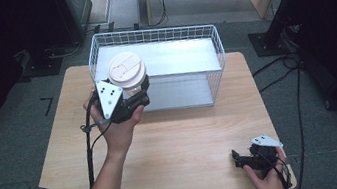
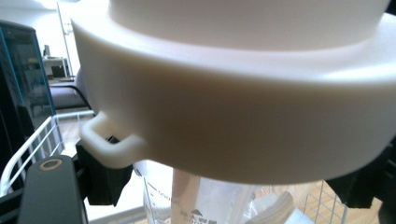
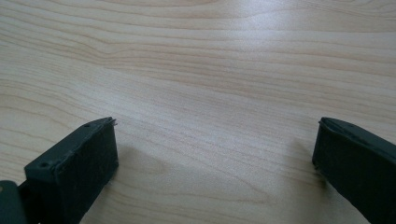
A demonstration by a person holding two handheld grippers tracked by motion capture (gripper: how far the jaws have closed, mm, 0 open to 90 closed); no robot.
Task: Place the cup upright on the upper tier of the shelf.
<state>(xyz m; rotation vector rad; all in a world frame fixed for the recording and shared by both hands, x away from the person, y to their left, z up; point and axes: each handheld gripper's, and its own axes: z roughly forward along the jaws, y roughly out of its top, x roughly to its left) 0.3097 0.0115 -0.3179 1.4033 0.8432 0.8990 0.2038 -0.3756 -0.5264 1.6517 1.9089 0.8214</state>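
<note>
Right gripper [image 1: 248, 159], low at tabletop [image 1: 184, 142] near edge, jaws wide apart over bare wood, nothing held. Left gripper [image 1: 133, 99], forearm reaching forward, clamped on clear cup [image 2: 187, 200] under white lid [image 1: 126, 69], raised at wire basket [image 1: 214, 75] front-left corner. Seen up close from left gripper view: lid tab, printed marks on cup wall.

Light wood table [image 1: 182, 163] on grey carpet floor [image 1: 10, 163]; black cables [image 1: 287, 64] trailing right; dark surroundings.

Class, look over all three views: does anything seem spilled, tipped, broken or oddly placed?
Nothing stands out. The lidded cup is upright in the left tool at the wire basket; the right tool rests open on the bare table.
</note>
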